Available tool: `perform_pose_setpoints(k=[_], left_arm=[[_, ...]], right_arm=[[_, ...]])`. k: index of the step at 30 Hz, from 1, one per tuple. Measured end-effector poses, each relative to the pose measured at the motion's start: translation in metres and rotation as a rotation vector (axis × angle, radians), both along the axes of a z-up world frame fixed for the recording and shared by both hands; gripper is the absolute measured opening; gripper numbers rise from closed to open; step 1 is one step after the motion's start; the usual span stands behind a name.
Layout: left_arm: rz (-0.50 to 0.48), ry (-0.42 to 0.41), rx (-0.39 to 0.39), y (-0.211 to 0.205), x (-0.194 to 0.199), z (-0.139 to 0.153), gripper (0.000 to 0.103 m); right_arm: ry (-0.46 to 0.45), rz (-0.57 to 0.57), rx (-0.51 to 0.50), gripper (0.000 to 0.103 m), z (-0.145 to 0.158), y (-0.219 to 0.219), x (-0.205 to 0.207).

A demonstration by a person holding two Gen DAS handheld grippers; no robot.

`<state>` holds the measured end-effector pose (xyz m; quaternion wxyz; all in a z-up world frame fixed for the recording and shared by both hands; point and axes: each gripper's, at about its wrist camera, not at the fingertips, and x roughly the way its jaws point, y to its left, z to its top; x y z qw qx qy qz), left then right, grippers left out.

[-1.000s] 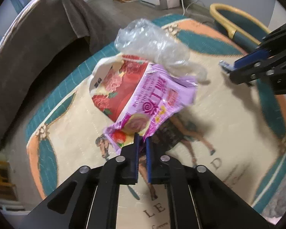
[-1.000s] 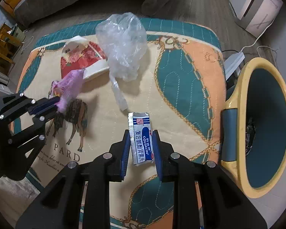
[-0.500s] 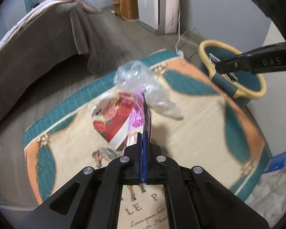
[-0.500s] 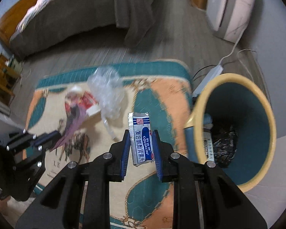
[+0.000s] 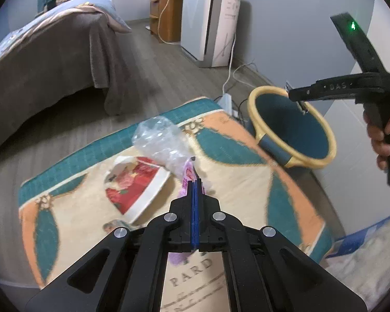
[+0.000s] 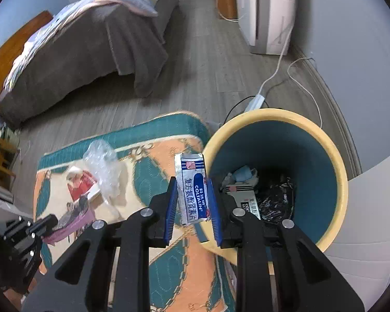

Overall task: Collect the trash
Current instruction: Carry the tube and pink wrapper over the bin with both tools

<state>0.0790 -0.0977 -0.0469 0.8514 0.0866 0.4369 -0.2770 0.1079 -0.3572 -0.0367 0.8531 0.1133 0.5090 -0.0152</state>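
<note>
Held a packet (image 6: 192, 189) in the right claw (image 6: 193, 189) at the bin (image 6: 338, 171), a pink wrapper (image 5: 188, 173) in the left claw (image 5: 195, 182); needed dropping next.

The pink wrapper (image 5: 187, 171) is mostly hidden behind the left hand-held gripper (image 5: 195, 182); the bed (image 6: 65, 52) runs off the left edge; small scraps deep in the bin (image 6: 325, 156) are too dark to tell; the red packet (image 6: 79, 184) is blurred.
</note>
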Motion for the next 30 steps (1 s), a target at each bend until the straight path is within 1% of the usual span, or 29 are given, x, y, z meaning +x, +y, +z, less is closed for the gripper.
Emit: perform_pose_setpoints(k=[3, 7, 10, 13, 20, 26, 30], left_arm=[[-0.011, -0.019, -0.008, -0.012, 0.000, 0.009, 0.001], [-0.032, -0.037, -0.043, -0.032, 0.002, 0.026, 0.001], [-0.056, -0.039, -0.052, -0.055, 0.004, 0.033, 0.001], [-0.095, -0.038, -0.046, -0.085, 0.007, 0.034, 0.001], [-0.188, -0.044, -0.020, -0.157, 0.009, 0.028, 0.001], [-0.218, -0.046, 0.002, -0.194, 0.013, 0.014, 0.001], [-0.221, -0.032, 0.019, -0.211, 0.019, 0.000, 0.001]], right_arm=[[0.000, -0.023, -0.015, 0.023, -0.002, -0.014, 0.000], [0.003, -0.069, 0.011, 0.023, -0.007, -0.037, 0.001], [0.011, -0.098, 0.010, 0.023, -0.013, -0.053, 0.000], [0.023, -0.141, 0.035, 0.023, -0.020, -0.071, -0.002], [0.056, -0.239, 0.052, 0.023, -0.037, -0.107, -0.006], [0.077, -0.328, 0.073, 0.023, -0.047, -0.127, -0.010], [0.080, -0.354, 0.080, 0.023, -0.049, -0.133, -0.011]])
